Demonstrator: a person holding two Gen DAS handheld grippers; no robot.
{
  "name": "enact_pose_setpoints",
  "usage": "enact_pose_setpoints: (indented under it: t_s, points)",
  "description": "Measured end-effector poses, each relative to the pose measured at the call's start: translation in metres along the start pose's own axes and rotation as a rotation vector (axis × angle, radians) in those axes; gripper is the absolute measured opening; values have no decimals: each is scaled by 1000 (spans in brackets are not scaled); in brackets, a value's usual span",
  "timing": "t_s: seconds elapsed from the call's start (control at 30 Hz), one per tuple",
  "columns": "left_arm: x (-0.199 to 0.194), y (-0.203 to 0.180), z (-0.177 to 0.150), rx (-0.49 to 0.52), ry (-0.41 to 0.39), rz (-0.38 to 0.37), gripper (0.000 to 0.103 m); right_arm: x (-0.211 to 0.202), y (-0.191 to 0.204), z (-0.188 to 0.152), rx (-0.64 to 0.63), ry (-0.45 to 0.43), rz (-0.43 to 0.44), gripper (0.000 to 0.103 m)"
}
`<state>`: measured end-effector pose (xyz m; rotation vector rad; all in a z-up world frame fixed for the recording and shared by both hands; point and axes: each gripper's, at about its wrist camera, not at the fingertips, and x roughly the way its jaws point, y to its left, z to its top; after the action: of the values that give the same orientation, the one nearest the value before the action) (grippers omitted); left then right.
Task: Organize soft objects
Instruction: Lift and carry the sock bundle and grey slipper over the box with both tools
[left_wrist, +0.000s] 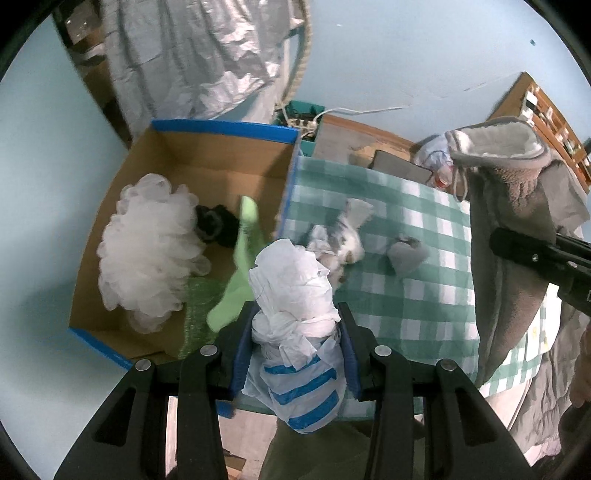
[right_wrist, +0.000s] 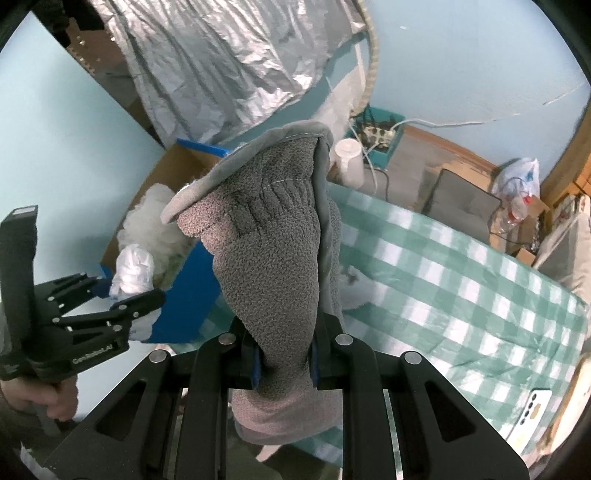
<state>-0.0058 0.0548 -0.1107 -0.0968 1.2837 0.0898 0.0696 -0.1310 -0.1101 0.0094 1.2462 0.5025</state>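
Left gripper (left_wrist: 295, 347): jaws pinched on a bundled plastic bag (left_wrist: 291, 295), white with blue stripes, held above the near corner of the cardboard box (left_wrist: 207, 158). In the left wrist view the box occupies the 9 to 10 o'clock region. It already contains a white mesh sponge (left_wrist: 151, 251), a black item (left_wrist: 216, 225) and a green cloth (left_wrist: 240, 273) that drapes toward the box wall.

Right gripper (right_wrist: 282, 354): jaws pinched on the lower part of a grey fleece garment (right_wrist: 273, 240), which stands up in front of the camera. In the left wrist view the same garment hangs at 3 o'clock, above the checked tablecloth (left_wrist: 406, 295).

Still on the tablecloth: a grey and white soft toy (left_wrist: 340, 236) and, just beside it at 3 o'clock, a small grey heart cushion (left_wrist: 408, 254).

Judged step: carry both held items to the box and release them.

Possible faults:
- The bag is gripped near its middle, with loose crumpled plastic above. It may slip through the pads, or drop on the box rim and fall outside.
- The garment is long and hangs free. Its trailing end may drag across the tablecloth and sweep the toy or cushion off the table.
- The garment blocks most of the right wrist view, so the box opening may be misjudged.
- Both grippers heading for the same opening may collide.
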Motion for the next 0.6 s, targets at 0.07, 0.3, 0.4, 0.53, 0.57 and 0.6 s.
enact_pose_setpoints:
  t_s: [0.07,0.3,0.4,0.53,0.57,0.6]
  points:
    - [-1,11,0,-18,-1,7,43,2,7,4,-2,-3,11,16]
    - [-1,43,1,-74,0,35,43,13,38,23,-44,-5,43,16]
    - [0,58,1,-96,3,45,43,19,50,32,-57,-5,54,16]
    - [1,75,3,-118,5,52,43,26,65,41,-68,-5,65,16]
    - [1,79,4,-122,5,53,43,28,69,44,-71,-5,67,16]
    - [1,82,5,-124,4,54,43,30,73,47,-72,-3,70,16]
